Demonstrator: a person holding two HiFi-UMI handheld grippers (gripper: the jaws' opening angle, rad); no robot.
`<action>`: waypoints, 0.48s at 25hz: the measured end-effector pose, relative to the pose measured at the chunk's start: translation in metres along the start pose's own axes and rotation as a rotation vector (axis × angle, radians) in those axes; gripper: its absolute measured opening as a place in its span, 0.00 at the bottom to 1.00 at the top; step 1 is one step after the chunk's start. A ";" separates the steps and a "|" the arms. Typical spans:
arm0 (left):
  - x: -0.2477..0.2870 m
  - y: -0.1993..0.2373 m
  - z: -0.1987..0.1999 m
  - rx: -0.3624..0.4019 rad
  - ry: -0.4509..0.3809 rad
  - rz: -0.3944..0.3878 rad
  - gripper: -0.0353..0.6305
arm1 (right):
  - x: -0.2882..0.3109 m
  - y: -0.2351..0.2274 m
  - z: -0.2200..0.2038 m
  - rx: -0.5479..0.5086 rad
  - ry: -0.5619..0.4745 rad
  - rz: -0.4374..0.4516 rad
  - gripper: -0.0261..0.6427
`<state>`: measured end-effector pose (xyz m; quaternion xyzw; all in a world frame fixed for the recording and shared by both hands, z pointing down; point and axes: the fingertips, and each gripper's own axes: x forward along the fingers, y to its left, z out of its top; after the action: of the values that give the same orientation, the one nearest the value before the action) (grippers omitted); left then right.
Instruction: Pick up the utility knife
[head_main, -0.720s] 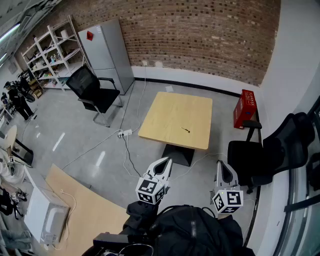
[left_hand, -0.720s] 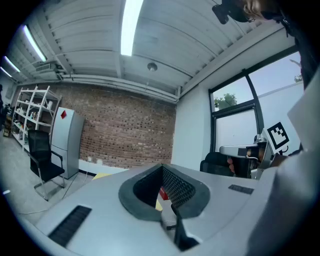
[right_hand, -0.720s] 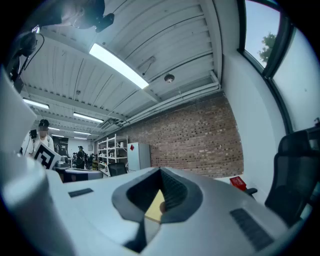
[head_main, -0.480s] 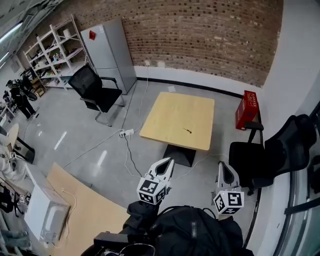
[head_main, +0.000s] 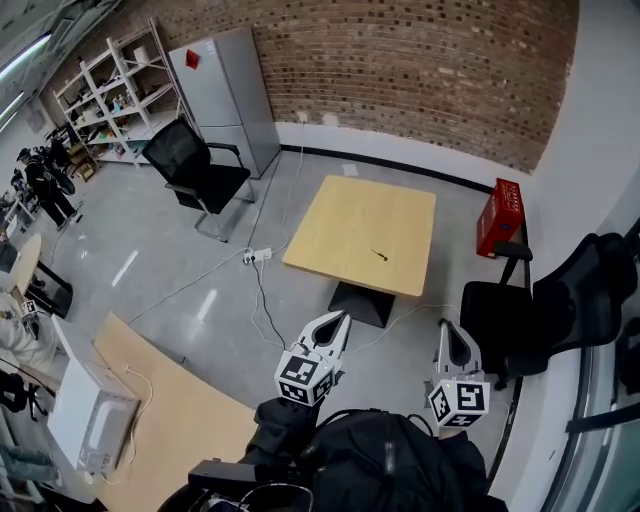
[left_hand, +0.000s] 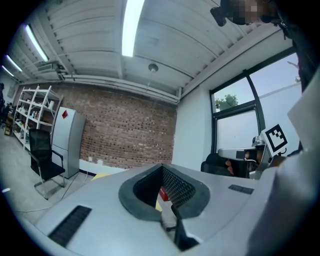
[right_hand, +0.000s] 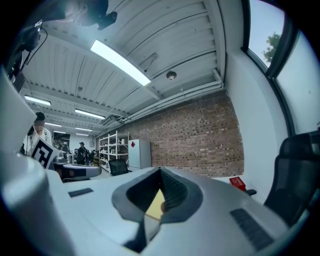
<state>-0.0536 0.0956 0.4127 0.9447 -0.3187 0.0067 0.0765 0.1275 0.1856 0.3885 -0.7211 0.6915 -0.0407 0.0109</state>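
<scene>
The utility knife (head_main: 380, 255) is a small dark sliver lying on the square light-wood table (head_main: 345, 215), far ahead of both grippers in the head view. My left gripper (head_main: 331, 325) is held level over the floor, short of the table's near edge, jaws together with nothing in them. My right gripper (head_main: 448, 331) is level beside it, also shut and empty. In the left gripper view the left gripper (left_hand: 162, 172) shows closed pads. In the right gripper view a strip of table shows through the notch of the right gripper (right_hand: 160, 175).
A black office chair (head_main: 505, 320) stands just right of the table, with a red crate (head_main: 501, 215) behind it. Cables and a power strip (head_main: 256, 257) lie on the floor to the left. Another chair (head_main: 195, 170), a grey cabinet (head_main: 225, 95) and shelves (head_main: 105, 95) stand further left.
The head view has shifted slightly, so the table and knife sit a little further right in the picture. Both grippers keep their places and stay closed.
</scene>
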 end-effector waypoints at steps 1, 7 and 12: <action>0.001 -0.001 0.001 0.000 -0.003 0.003 0.06 | 0.001 -0.001 0.000 -0.003 0.002 0.003 0.04; 0.003 -0.010 -0.006 -0.004 0.005 0.022 0.06 | 0.000 -0.006 -0.006 -0.012 0.023 0.031 0.04; 0.004 -0.019 -0.017 -0.004 0.031 0.038 0.06 | -0.004 -0.010 -0.015 -0.005 0.044 0.057 0.04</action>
<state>-0.0384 0.1103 0.4274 0.9382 -0.3353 0.0222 0.0831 0.1365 0.1905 0.4035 -0.7000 0.7120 -0.0545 -0.0052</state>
